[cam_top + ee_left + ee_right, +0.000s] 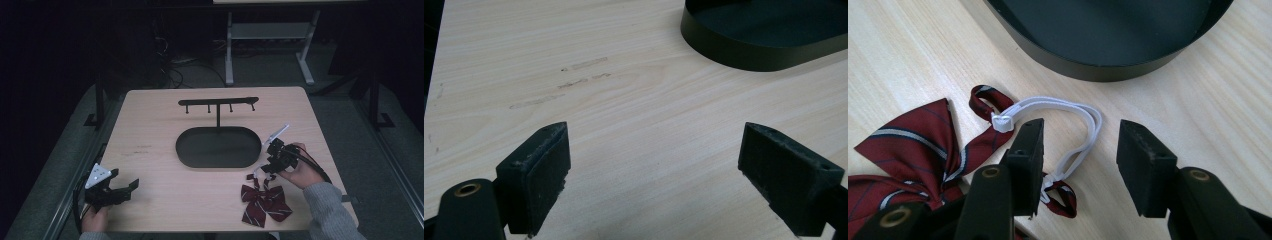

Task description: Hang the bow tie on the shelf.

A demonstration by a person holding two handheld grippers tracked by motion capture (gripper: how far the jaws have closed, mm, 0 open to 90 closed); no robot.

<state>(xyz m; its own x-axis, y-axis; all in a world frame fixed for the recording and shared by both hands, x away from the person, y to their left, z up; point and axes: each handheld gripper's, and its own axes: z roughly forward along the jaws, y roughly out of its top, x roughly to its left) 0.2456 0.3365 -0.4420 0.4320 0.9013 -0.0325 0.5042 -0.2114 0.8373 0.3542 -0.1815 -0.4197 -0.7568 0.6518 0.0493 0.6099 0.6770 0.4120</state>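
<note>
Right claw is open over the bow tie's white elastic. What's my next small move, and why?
Probably lower the right claw a little and shut it on the white elastic loop. The loop's curve already lies between the open jaws, flat on the table, with the bow tie off to one side.

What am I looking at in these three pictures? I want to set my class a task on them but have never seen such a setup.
A person sits at a wooden table and holds a hand tool with two black jaws in each hand.

The high view looks down from above. The other two pictures come from small cameras riding on the tools, each looking along its own jaws.

On the table stand a black oval tray with a hook rack rising from it, and a dark red striped bow tie with a white elastic loop.

The left gripper is open over bare wood and holds nothing. The right gripper is open too, its jaws on either side of the elastic loop, not yet closed on it.
</note>
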